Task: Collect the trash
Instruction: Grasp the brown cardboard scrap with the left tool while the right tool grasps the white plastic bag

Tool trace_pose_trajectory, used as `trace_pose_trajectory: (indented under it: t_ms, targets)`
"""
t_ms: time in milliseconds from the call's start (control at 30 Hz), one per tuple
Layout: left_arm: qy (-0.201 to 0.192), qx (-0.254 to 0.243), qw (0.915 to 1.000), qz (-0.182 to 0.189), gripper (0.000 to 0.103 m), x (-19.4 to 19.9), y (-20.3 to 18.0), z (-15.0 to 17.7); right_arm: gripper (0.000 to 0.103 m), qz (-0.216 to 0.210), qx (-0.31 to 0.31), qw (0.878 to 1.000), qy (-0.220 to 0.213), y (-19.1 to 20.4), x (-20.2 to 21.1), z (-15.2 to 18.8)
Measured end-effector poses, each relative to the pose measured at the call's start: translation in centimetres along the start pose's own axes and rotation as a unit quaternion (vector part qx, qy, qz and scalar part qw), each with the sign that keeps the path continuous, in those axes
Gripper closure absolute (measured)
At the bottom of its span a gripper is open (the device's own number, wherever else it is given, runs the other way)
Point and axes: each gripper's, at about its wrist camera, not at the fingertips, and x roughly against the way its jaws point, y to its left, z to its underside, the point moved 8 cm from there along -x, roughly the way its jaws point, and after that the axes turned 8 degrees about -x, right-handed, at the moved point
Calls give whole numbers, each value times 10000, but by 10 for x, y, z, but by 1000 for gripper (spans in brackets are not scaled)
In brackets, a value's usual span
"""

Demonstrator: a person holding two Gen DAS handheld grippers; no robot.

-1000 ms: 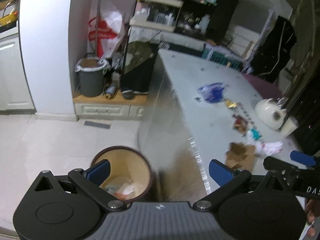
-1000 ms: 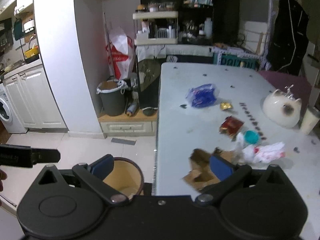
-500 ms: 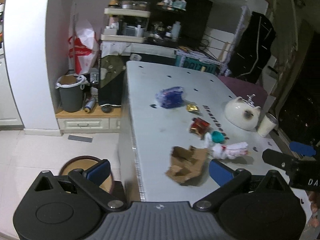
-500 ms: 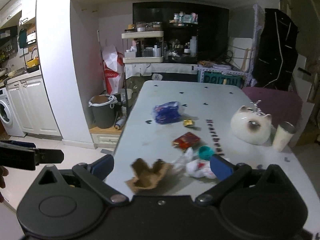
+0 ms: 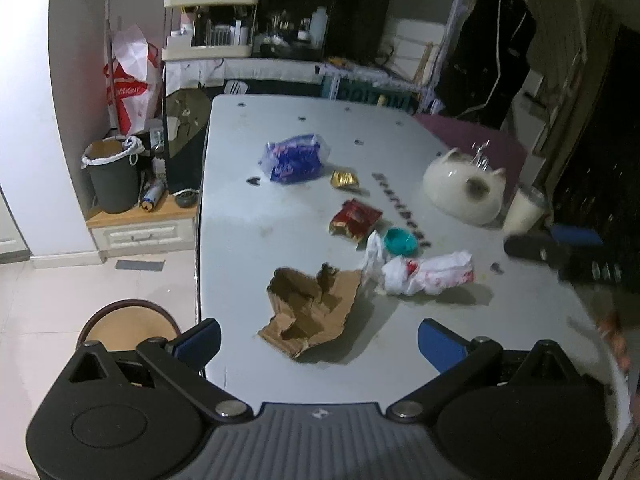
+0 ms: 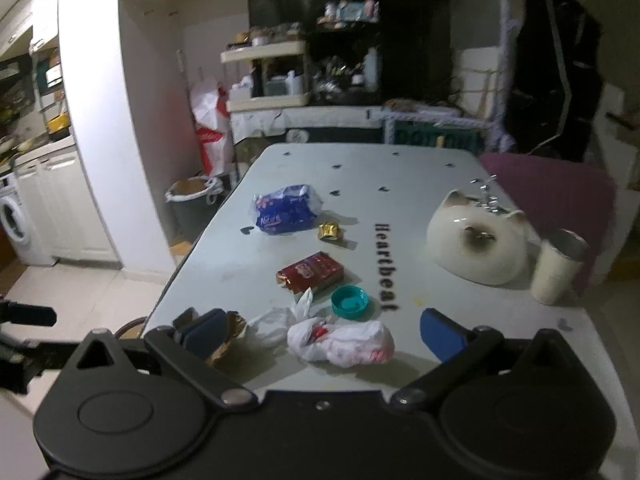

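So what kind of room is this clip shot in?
Most likely a home kitchen-dining area: a white table strewn with wrappers, a washing machine beside white cabinets, and a cluttered storage shelf at the back.

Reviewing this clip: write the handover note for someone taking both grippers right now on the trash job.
Left gripper: open, empty, over the table's near edge by the torn cardboard.
Right gripper: open, empty, just short of the crumpled white bag.
On the table: blue bag, gold wrapper, red wrapper, teal cap.
Brown bin on the floor, left of the table.
Done: nothing held now.
Left: all six pieces.
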Motion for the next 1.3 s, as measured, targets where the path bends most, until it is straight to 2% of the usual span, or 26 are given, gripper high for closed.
trace_pose_trajectory:
  t_ms: [133, 233, 300, 500, 700, 867, 1067, 1300]
  targets:
    - [109, -186, 9998, -9, 0, -12, -2, 6, 1, -337, 112, 9987, 352, -15, -44, -4]
    - [89, -467, 9988, -93, 0, -18, -7, 8, 16, -552, 65, 9965, 630, -24, -78, -5]
    - [64, -703, 9974, -153, 0, -21, -11, 10, 23, -592, 54, 9949, 815, -30, -102, -3]
    - [153, -998, 9948, -102, 0, -44, -17, 13, 28, -700, -198, 9864, 1476, -44, -150, 23]
    - [288, -1550, 9873, -166, 0, -89, -15, 15, 29, -1036, -333, 9775, 1807, -34, -136, 55]
    - [495, -2135, 9754, -238, 0, -129, -6, 18, 30, -1152, -484, 9737, 1905, -27, -116, 74]
    - [542, -2298, 9717, -75, 0, -156, -4, 12, 30, -1019, -834, 9755, 1760, -33, -98, 81]
    - [599, -2437, 9680, 42, 0, -173, -10, 7, 30, -841, -998, 9825, 1331, -43, -100, 64]
